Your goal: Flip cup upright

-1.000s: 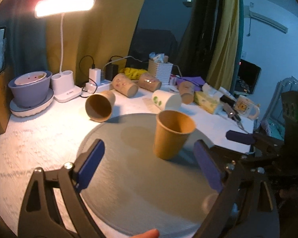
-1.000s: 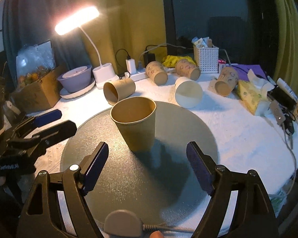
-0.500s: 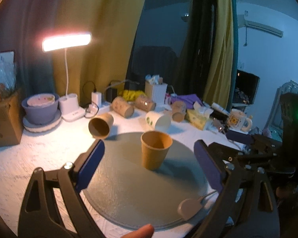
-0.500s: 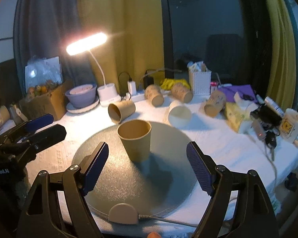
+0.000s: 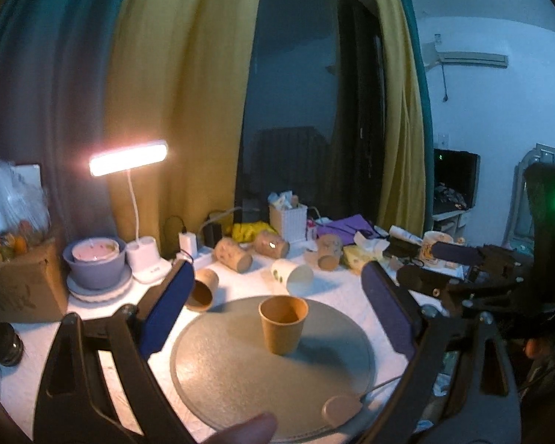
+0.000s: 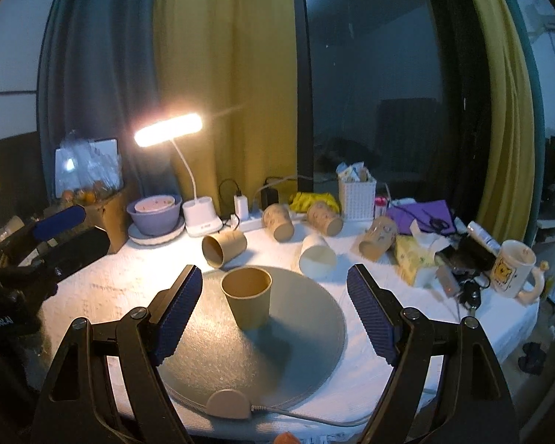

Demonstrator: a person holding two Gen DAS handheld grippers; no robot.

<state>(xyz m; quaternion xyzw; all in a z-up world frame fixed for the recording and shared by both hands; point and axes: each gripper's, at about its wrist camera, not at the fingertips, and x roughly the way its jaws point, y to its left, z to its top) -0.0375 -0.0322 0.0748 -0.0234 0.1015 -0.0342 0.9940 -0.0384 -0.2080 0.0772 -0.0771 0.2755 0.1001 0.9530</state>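
A brown paper cup (image 5: 283, 323) stands upright, mouth up, on a round grey mat (image 5: 240, 377). It also shows in the right wrist view (image 6: 248, 301) on the same mat (image 6: 277, 362). My left gripper (image 5: 277, 310) is open and empty, held back from the cup and above the near table edge. My right gripper (image 6: 275, 314) is open and empty, also back from the cup. Each gripper shows in the other's view: the right one (image 5: 458, 262) at the far right, the left one (image 6: 61, 229) at the far left.
Several paper cups lie on their sides behind the mat, such as a brown one (image 6: 224, 248) and a white one (image 6: 316, 259). A lit desk lamp (image 6: 199, 218), a purple bowl (image 6: 153, 214), a white basket (image 6: 357, 194), a tissue pack (image 6: 416, 259) and a mug (image 6: 512, 273) crowd the table's back and right.
Both grippers have pulled back and up from the cup, which now looks smaller and farther away. The cup stays upright on the mat. Both grippers stay open.
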